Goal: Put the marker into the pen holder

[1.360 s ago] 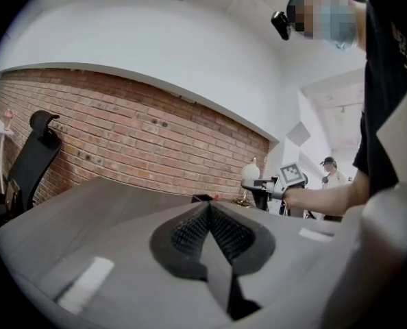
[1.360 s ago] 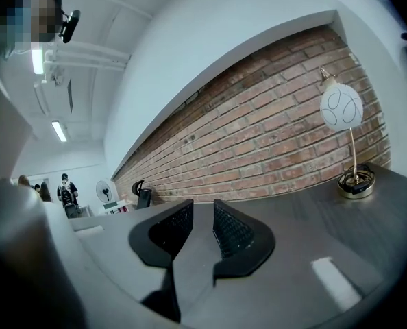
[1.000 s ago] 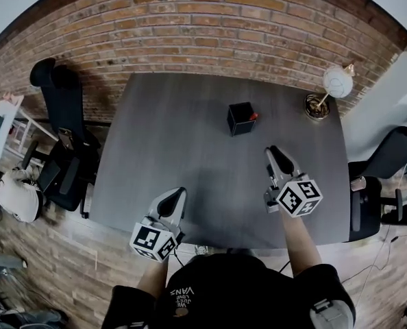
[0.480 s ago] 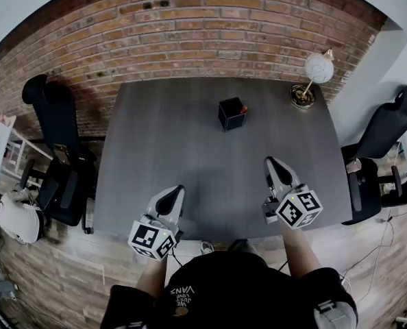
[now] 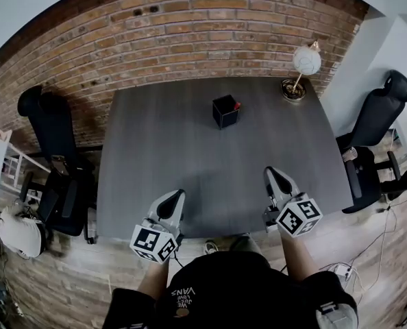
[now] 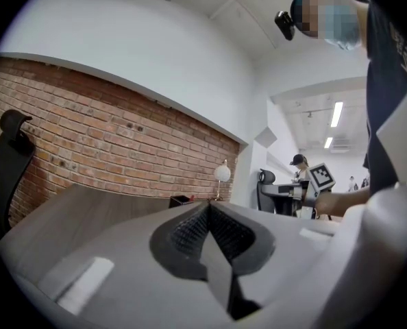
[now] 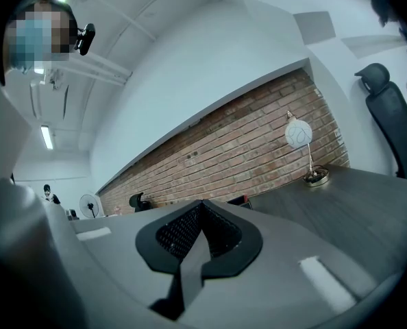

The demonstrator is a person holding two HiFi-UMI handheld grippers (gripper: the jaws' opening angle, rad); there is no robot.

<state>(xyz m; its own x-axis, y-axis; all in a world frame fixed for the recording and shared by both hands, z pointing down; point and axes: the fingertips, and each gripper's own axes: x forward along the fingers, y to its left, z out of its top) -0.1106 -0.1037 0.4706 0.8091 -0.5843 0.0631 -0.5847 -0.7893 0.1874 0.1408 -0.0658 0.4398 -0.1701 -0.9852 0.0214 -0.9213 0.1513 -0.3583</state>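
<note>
Though upside down, "VANS" on shirt (image 5: 225, 284)

Table (image 5: 155, 149): dark grey, faint wood grain.
Pen holder (image 5: 224, 112): black.
Marker (image 5: 237, 105): red at its visible end (nothing more of it shows).
Wall (image 5: 190, 33): red-brown brick, pale mortar lines.
Lamp (image 5: 306, 60): white globe, brass-coloured stem and base.
Left chair (image 5: 53, 129), right chair (image 5: 376, 118): black.
Left gripper (image 5: 178, 193), right gripper (image 5: 270, 173): pale grey shells, black ribbed pads (image 6: 188, 232).
Cubes (image 5: 153, 242): black-and-white square patterns.
Floor (image 5: 66, 279): brown planks.
Person's top (image 5: 224, 293): black, white lettering.
</note>
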